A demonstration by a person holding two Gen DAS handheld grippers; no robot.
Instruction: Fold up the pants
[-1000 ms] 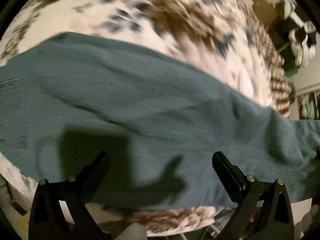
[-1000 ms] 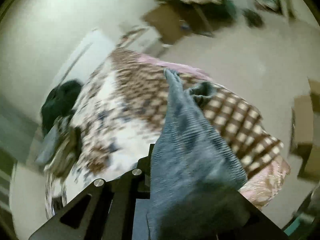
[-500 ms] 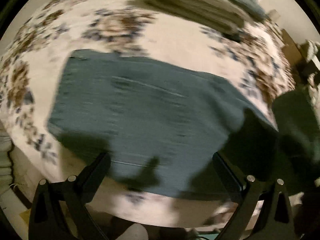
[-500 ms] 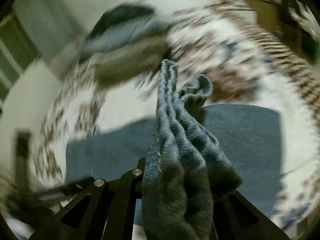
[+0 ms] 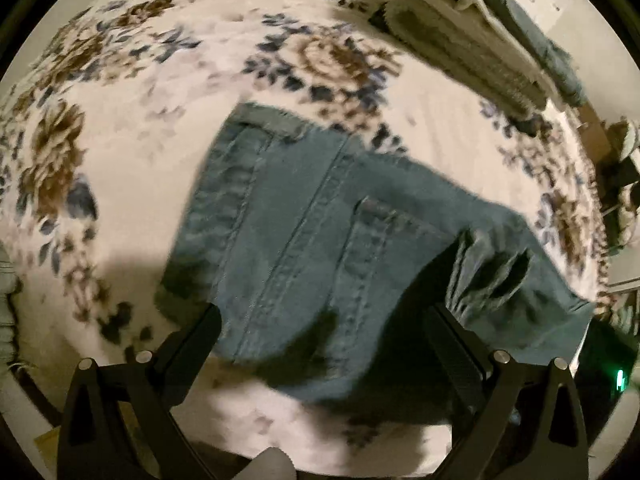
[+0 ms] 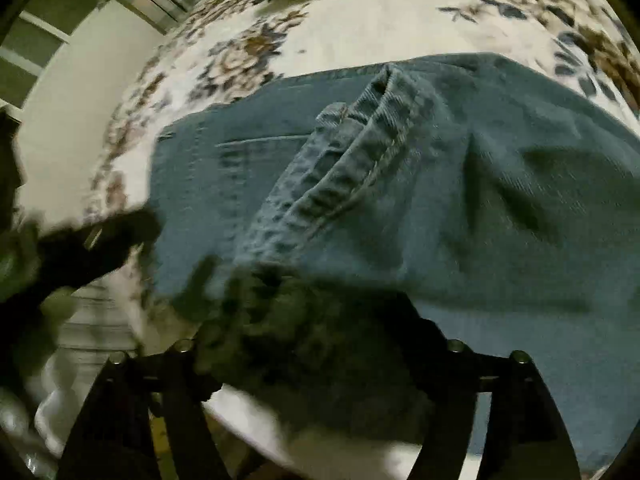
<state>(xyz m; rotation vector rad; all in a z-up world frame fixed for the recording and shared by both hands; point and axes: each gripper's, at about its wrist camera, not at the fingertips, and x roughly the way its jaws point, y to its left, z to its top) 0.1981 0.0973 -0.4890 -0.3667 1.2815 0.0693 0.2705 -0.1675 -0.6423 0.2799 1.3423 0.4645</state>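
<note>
Blue-grey denim pants (image 5: 320,240) lie on a floral bedspread (image 5: 140,140), waistband and back pockets toward the upper left in the left wrist view. My left gripper (image 5: 320,332) is open and empty, hovering over the pants' near edge. My right gripper (image 6: 316,320) is shut on a bunched leg end of the pants (image 6: 344,168), holding it over the flat waist part (image 6: 520,200). Its fingertips are hidden under the denim. The right gripper's bunch also shows in the left wrist view (image 5: 492,276).
Folded beige and grey-green laundry (image 5: 472,36) is stacked at the far side of the bed. The bed's near edge (image 5: 280,420) drops off below the grippers. A window and wall (image 6: 60,60) stand at left in the right wrist view.
My right gripper has carried the leg end over and down onto the waist part of the pants. My left gripper has shifted along the pants toward the waistband and stays open.
</note>
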